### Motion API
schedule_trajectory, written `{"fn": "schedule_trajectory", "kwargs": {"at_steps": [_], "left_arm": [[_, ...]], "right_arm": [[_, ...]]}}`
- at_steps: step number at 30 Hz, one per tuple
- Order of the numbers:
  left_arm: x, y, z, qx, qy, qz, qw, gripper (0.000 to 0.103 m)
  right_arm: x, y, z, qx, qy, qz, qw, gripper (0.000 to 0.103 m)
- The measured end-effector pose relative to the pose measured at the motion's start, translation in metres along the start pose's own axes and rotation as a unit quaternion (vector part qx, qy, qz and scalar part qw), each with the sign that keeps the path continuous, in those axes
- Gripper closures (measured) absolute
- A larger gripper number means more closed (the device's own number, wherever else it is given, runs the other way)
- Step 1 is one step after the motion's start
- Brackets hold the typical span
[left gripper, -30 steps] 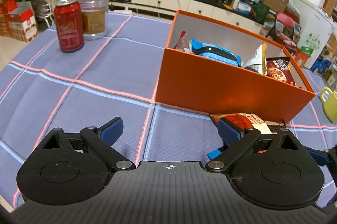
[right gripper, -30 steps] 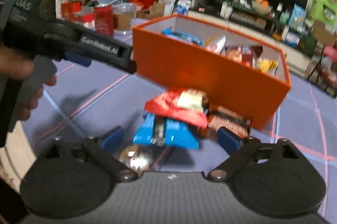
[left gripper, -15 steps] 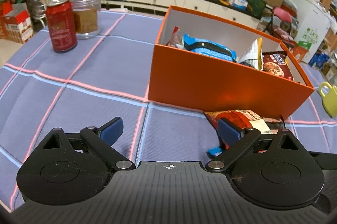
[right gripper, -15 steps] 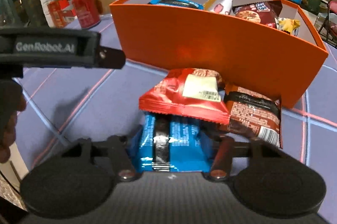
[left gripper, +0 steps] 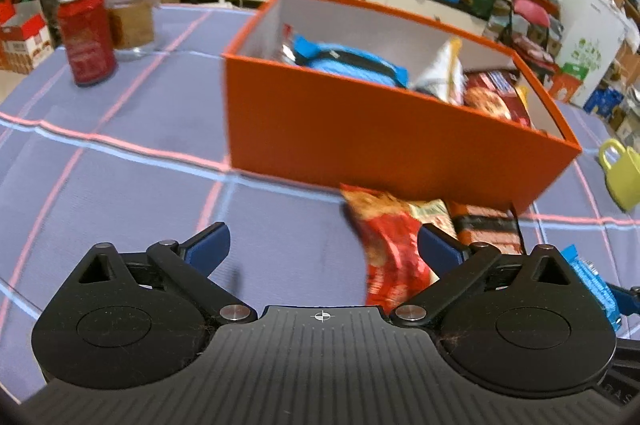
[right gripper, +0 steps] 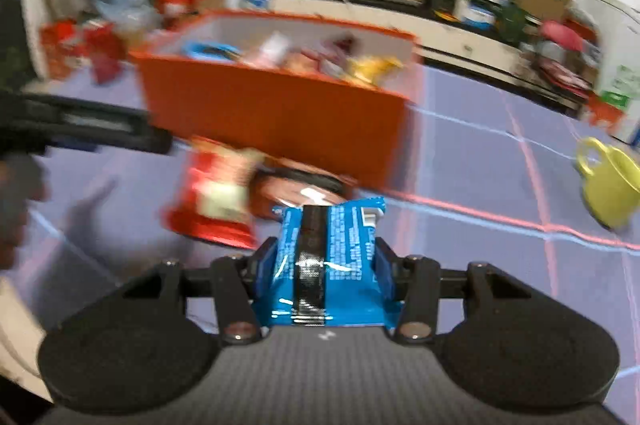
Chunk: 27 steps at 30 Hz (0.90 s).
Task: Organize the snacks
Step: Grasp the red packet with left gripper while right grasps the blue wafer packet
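Packets [left gripper: 390,241] before box [left gripper: 360,133] — mug [left gripper: 624,173] right.

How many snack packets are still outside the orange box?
3: a blue packet gripped by the right gripper, a red packet and a brown packet lying on the cloth before the orange cardboard box. Others may be hidden.

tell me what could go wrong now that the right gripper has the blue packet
The blue packet is pinched only near its lower half by the right gripper, so it might slip or crush on the way to the orange box. The box already looks crowded, so it may catch on the front wall. The open left gripper sits near the red snack bag and could nudge it.
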State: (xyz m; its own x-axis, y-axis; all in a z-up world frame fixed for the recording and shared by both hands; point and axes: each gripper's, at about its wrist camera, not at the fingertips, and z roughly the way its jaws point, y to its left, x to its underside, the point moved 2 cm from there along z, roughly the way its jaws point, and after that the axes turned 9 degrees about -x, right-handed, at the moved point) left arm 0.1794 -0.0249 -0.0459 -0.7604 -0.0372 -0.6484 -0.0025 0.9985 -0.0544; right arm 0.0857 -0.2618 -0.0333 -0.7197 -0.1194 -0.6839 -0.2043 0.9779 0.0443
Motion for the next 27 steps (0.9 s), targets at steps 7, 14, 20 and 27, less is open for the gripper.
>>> {"fn": "schedule_trajectory", "kwargs": {"at_steps": [7,14,20,27], "left_arm": [[0.008,-0.036,0.021,-0.007,0.009,0.029,0.9995,0.015],[0.008,-0.038,0.033,0.034,0.013,0.003,0.9993,0.031],[0.003,-0.013,0.030,0.022,0.015,-0.003,0.9996,0.030],[0.005,-0.003,0.020,0.025,0.014,-0.018,0.9994,0.031]], "right_arm": [[0.018,-0.019,0.018,-0.005,0.031,0.033,0.999,0.054],[0.022,-0.016,0.030,-0.014,0.044,0.035,0.998,0.053],[0.021,-0.018,0.032,-0.018,0.040,0.042,0.998,0.050],[0.021,-0.017,0.032,-0.019,0.039,0.042,0.998,0.047]]}}
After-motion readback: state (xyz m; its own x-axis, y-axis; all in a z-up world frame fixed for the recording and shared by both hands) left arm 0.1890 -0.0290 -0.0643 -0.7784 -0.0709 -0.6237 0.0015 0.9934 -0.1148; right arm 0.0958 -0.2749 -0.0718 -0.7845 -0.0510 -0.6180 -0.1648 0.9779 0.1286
